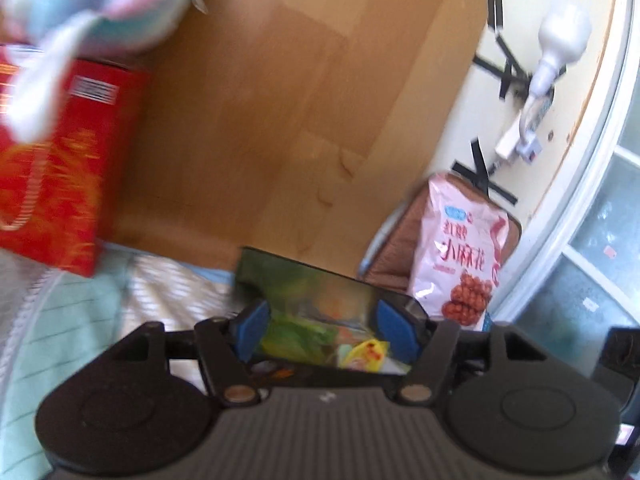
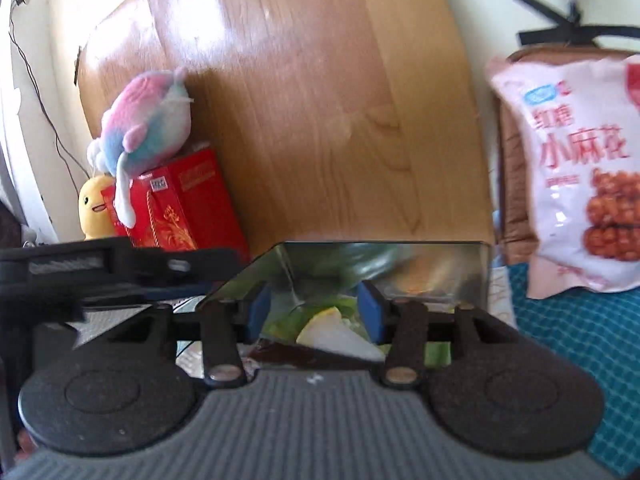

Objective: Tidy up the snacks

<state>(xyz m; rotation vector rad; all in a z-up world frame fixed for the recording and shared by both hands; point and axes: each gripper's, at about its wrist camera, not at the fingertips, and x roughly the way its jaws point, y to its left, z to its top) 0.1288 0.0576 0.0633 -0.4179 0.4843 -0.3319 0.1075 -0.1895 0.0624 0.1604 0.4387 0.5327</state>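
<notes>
Left tool [image 1: 320,330] has its blue pads on both sides of a green snack bag [image 1: 308,320], looks like it's gripping it, though the blur makes it hard to be certain. Right tool [image 2: 312,312] is around the same kind of shiny green bag [image 2: 360,264], pads beside it, but I can't tell if they actually press. A pink snack bag [image 2: 576,184] leans on a brown cushion [image 2: 510,200] to the right. On the left, a red box [image 2: 188,204] with a pastel plush toy [image 2: 144,120] on top, against a wooden headboard [image 2: 300,100].
</notes>
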